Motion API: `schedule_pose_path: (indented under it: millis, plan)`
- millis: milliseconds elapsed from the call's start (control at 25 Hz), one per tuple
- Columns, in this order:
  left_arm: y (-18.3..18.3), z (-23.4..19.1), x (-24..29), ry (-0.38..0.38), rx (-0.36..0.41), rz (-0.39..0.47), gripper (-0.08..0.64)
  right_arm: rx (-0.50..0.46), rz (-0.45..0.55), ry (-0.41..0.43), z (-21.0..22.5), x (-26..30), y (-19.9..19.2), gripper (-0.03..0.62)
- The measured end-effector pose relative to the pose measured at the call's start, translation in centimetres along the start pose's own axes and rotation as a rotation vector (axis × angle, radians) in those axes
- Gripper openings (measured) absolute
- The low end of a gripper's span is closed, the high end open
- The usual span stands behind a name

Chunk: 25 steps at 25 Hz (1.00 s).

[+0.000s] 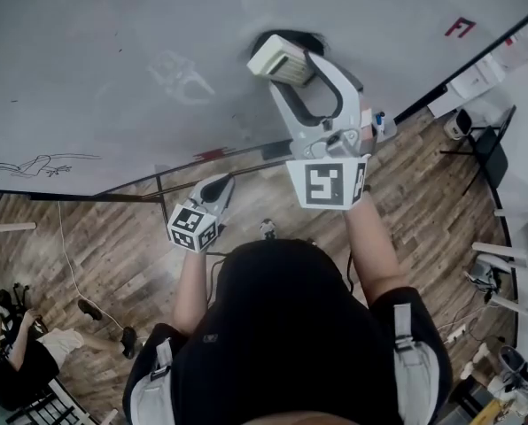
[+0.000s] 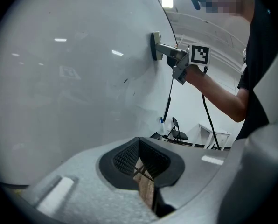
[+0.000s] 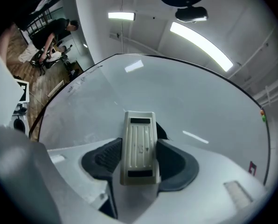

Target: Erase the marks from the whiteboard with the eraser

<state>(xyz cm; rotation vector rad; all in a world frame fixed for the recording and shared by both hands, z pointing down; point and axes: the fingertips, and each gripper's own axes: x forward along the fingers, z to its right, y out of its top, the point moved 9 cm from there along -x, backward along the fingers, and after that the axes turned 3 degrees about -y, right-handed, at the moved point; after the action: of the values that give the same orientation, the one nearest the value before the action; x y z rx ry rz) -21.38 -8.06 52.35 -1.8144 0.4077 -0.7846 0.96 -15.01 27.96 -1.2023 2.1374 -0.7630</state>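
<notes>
The big whiteboard fills the upper head view. My right gripper is shut on a cream eraser, which is pressed flat to the board; the same eraser sits between the dark pads in the right gripper view. A faint smudged sketch lies left of it. A black line drawing is at the board's lower left, and a red mark at the upper right. My left gripper hangs lower, near the board's bottom edge, shut with nothing in it.
The person's head and shoulders fill the bottom centre. Another person crouches on the wood floor at bottom left. A black folding chair and white tables stand at the right. A short red streak marks the board's lower edge.
</notes>
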Motion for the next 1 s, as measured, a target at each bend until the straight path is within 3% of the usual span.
schedule_pose_path:
  millis: [360,520,680,880,1000]
  plan:
    - [-0.5,0.0,-0.7,0.017,-0.013,-0.006,0.011,-0.054,0.037,0.274,-9.6,1.2,-0.1,0.235]
    - [-0.6,-0.2,-1.2,0.029,-0.016,-0.002,0.011,-0.110,0.049,0.347,-12.3,1.6,0.1,0.235]
    - [-0.8,-0.7,-1.7,0.045,-0.025,0.000,0.011,-0.086,0.047,0.347,-10.9,1.6,0.3,0.235]
    - [-0.6,-1.1,-1.2,0.037,-0.020,-0.002,0.011,0.072,0.046,0.252,-4.4,1.2,0.9,0.235]
    - [-0.2,-0.9,-0.4,0.018,-0.010,-0.001,0.011,0.093,0.078,0.181,-0.6,0.8,0.9,0.235]
